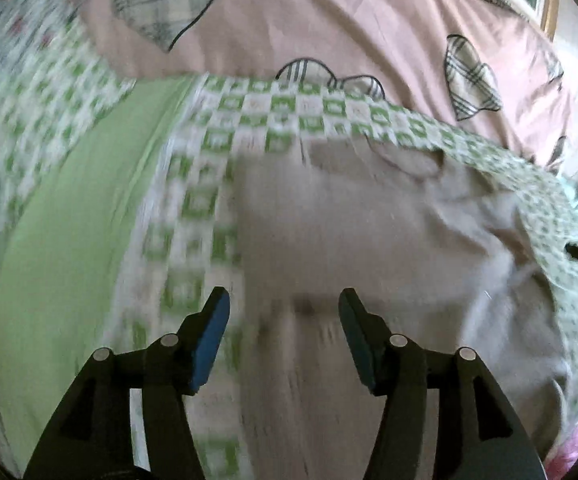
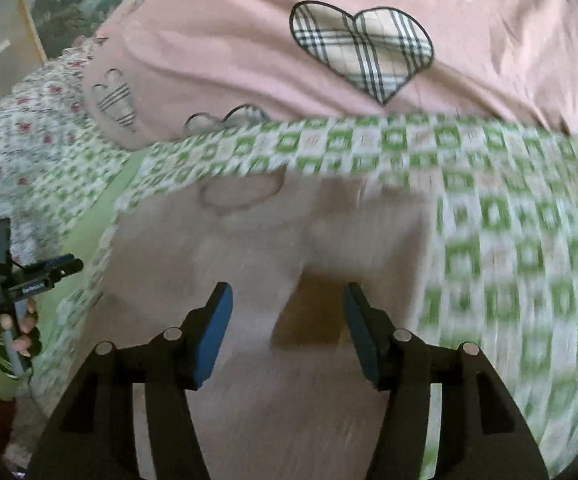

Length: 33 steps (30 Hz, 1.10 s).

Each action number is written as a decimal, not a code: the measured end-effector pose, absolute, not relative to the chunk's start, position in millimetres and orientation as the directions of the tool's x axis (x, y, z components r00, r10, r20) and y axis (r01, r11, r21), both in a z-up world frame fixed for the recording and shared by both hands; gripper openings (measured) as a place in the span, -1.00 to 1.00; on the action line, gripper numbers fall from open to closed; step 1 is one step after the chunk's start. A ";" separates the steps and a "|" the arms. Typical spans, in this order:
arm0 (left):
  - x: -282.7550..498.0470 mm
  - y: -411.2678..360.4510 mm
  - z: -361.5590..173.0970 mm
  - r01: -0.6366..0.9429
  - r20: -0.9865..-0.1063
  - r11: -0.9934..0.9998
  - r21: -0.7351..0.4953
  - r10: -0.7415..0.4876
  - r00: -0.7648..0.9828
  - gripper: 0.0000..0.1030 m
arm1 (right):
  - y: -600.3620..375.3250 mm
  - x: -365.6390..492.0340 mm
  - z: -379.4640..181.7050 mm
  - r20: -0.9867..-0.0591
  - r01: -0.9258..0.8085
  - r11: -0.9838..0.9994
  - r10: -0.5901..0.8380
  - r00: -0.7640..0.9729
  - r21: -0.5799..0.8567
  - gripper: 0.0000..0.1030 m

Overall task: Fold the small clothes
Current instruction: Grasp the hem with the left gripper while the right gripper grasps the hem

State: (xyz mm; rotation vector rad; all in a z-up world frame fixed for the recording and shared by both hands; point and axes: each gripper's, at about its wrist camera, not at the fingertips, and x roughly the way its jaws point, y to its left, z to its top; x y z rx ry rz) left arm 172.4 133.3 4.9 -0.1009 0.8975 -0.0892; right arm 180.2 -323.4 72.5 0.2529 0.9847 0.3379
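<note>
Two grippers, both fingers spread, gripping nothing. Left gripper (image 1: 283, 338) over pale garment (image 1: 369, 240), spread flat on green-checked bed cover (image 1: 249, 120). Right gripper (image 2: 287, 334) likewise. Judgement: pinch matching hem corners, lift evenly, fold square.

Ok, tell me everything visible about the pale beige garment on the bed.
The beige garment is plain, soft-looking fabric, blurred by motion. It lies spread and wrinkled on the green checked blanket, below the pink heart-print cover. A faint heart outline marks its upper part. Both grippers hover over it, jaws open, holding nothing.
</note>
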 end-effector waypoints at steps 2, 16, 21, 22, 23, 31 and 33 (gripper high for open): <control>135.8 139.3 -5.5 0.011 -0.788 0.983 -0.182 -0.152 0.597 0.21 | -330.5 146.3 67.5 -0.769 -0.141 0.909 0.407 0.493 0.391 0.13; -33.6 135.5 -67.6 -0.038 -0.850 0.937 -0.346 -0.296 0.437 0.22 | -359.0 -34.2 52.1 -0.726 0.013 0.793 0.550 0.412 0.609 0.13; -69.7 125.8 -97.3 -0.063 -0.861 0.911 -0.408 -0.361 0.357 0.22 | -341.4 -58.6 31.2 -0.707 0.038 0.745 0.615 0.348 0.666 0.05; -75.8 123.2 -103.4 -0.067 -0.856 0.900 -0.431 -0.385 0.345 0.22 | -336.1 -61.3 28.0 -0.704 0.041 0.738 0.624 0.338 0.674 0.01; -79.3 121.6 -108.8 -0.072 -0.851 0.891 -0.448 -0.401 0.339 0.22 | -331.1 -62.1 24.3 -0.701 0.042 0.732 0.632 0.332 0.680 -0.01; -77.8 115.4 -128.6 -0.083 -0.827 0.857 -0.509 -0.461 0.321 0.22 | -309.9 -61.2 9.6 -0.713 0.049 0.738 0.630 0.307 0.673 -0.88; -77.6 114.3 -128.2 -0.072 -0.828 0.860 -0.505 -0.459 0.323 0.19 | -311.4 -64.6 17.4 -0.709 0.017 0.744 0.629 0.319 0.668 -0.91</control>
